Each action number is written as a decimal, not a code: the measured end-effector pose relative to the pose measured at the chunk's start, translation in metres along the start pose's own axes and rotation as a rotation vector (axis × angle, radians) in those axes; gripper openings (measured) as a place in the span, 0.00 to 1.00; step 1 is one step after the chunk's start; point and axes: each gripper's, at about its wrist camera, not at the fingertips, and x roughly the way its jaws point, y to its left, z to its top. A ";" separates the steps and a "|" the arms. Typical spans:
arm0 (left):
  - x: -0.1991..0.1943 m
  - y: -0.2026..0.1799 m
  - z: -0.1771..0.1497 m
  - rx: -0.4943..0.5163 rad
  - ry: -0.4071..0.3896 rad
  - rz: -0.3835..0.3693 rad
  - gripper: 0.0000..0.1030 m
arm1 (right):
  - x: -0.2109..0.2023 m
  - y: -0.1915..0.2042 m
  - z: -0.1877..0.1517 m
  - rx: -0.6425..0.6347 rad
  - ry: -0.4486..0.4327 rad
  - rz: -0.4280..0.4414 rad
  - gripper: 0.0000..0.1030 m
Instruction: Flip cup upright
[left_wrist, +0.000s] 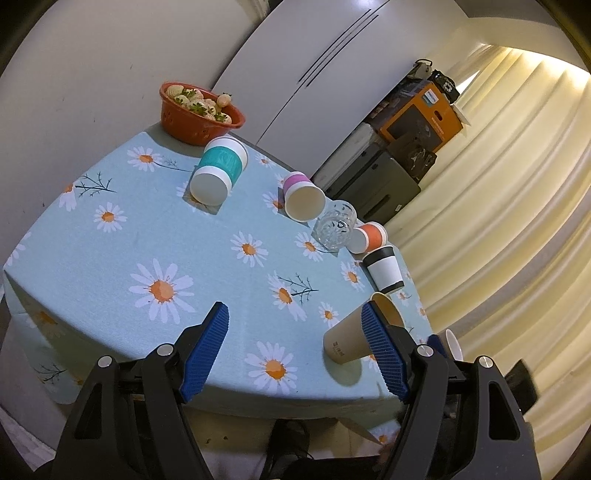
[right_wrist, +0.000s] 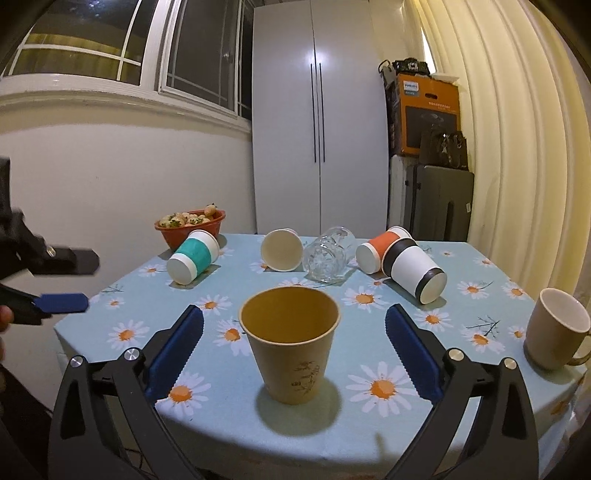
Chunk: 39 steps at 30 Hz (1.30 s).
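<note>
A tan paper cup (right_wrist: 290, 341) stands upright on the daisy tablecloth (right_wrist: 369, 417), between the wide-open blue fingers of my right gripper (right_wrist: 293, 325), untouched by them. In the left wrist view the same cup (left_wrist: 354, 334) sits behind the right finger of my left gripper (left_wrist: 295, 314), which is open and empty above the table's near edge. The left gripper also shows at the left edge of the right wrist view (right_wrist: 62, 301). Several cups lie on their sides farther back: teal (right_wrist: 194, 256), cream (right_wrist: 282, 249), orange (right_wrist: 382, 247), black-banded white (right_wrist: 415, 269), and a clear glass (right_wrist: 328, 254).
A red bowl of strawberries (right_wrist: 190, 227) stands at the back left. A beige mug (right_wrist: 556, 328) stands upright at the right edge. A white cabinet (right_wrist: 317, 122), stacked boxes (right_wrist: 428, 114) and curtains (right_wrist: 517, 129) lie beyond the table.
</note>
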 end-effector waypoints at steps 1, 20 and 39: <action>0.000 -0.002 0.000 0.009 0.000 0.006 0.72 | -0.004 -0.002 0.003 0.003 0.002 0.003 0.95; -0.007 -0.048 0.000 0.287 -0.032 0.054 0.94 | -0.061 -0.073 0.059 0.030 0.161 0.137 0.95; -0.015 -0.074 -0.024 0.485 -0.040 0.133 0.94 | -0.063 -0.099 0.045 0.036 0.200 0.051 0.95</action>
